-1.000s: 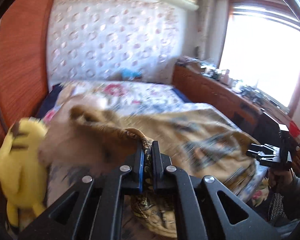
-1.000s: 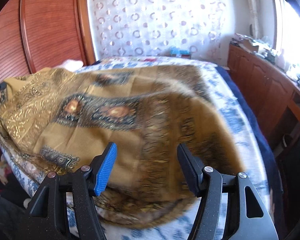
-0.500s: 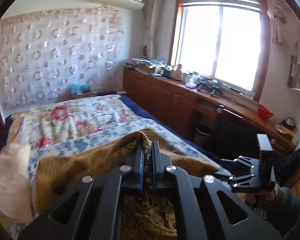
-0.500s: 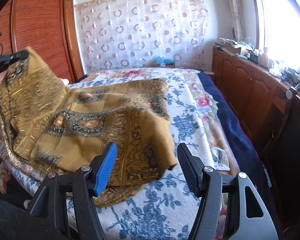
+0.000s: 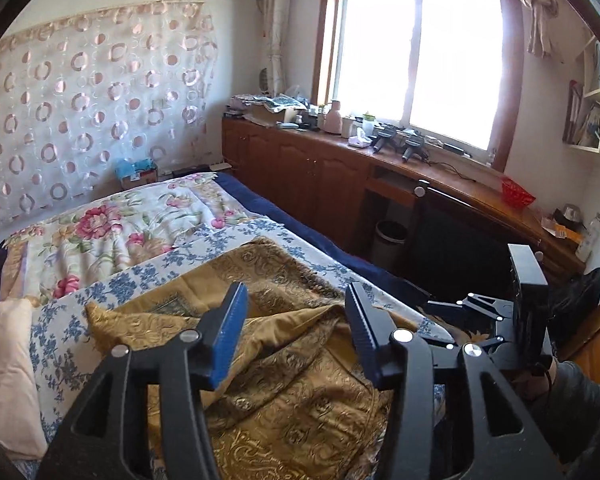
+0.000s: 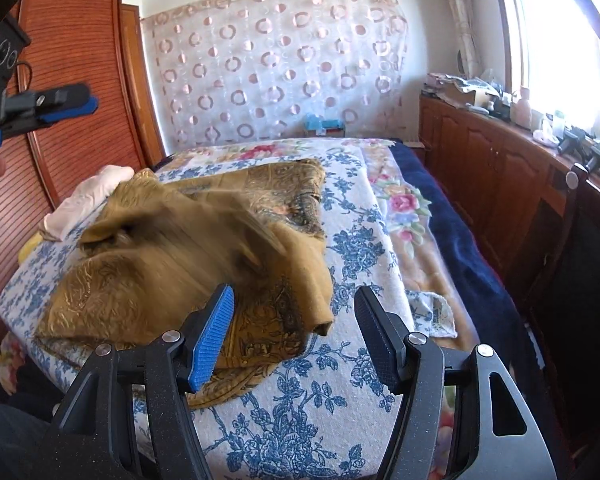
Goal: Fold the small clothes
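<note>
A gold-brown patterned cloth (image 5: 284, 392) lies in a loose, rumpled heap on the blue-flowered bed cover (image 5: 60, 344). My left gripper (image 5: 296, 292) hovers above it; its jaws are opening and nothing is between them. In the right wrist view the cloth (image 6: 172, 264) is blurred as its upper layer drops onto the lower one. There the left gripper (image 6: 88, 98) is high at the left, clear of the fabric. My right gripper (image 6: 294, 292) stands open just in front of the cloth's near corner, holding nothing. It also shows at the right of the left view (image 5: 480, 312).
A pale pink pillow (image 6: 88, 196) lies at the cloth's far left. A flowered quilt (image 5: 112, 232) and navy blanket (image 6: 452, 240) cover the rest of the bed. Wooden cabinets (image 5: 300, 176) and a bin (image 5: 388, 236) line the window side; a wardrobe (image 6: 72, 60) stands left.
My left gripper carried the cloth's edge across, then opened and let it go. The cloth now drops folded over itself on the bed. The right gripper stayed open.
</note>
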`<action>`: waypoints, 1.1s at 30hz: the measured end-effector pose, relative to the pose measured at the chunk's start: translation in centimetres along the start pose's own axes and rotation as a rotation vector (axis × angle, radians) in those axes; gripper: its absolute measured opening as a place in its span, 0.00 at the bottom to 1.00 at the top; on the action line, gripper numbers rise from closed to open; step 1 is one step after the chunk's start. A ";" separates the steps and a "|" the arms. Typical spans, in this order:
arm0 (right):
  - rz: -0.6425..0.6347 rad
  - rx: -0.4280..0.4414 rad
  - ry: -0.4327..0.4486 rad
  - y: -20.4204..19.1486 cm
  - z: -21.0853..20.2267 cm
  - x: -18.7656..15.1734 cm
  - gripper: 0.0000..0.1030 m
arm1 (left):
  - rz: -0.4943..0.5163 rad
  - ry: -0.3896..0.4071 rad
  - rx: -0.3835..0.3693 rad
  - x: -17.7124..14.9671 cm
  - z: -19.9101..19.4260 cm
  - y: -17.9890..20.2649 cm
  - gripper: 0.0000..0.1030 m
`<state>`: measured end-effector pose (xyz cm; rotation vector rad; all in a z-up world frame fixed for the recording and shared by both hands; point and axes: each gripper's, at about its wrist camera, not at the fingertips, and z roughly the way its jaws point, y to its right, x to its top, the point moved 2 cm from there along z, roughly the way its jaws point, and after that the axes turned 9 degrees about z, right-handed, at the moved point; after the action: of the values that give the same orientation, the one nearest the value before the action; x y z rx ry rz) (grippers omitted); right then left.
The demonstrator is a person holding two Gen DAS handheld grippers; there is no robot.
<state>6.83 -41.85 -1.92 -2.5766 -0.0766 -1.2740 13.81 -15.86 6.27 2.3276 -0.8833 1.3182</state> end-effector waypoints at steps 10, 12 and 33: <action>-0.048 0.016 0.003 -2.1 1.1 1.7 0.62 | -0.092 -0.032 0.110 -6.3 -3.3 -3.5 0.48; -0.074 0.022 -0.015 -2.8 2.2 2.1 0.62 | -0.107 -0.040 0.123 -7.5 -3.9 -4.2 0.48; -0.287 0.058 -0.125 -6.6 8.0 3.6 0.03 | -0.221 -0.081 0.139 -13.9 -5.2 -7.2 0.48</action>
<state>14.10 -33.70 -2.34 -2.6629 -0.5165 -1.1778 9.80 -2.57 -2.71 2.5157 -0.5511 1.2363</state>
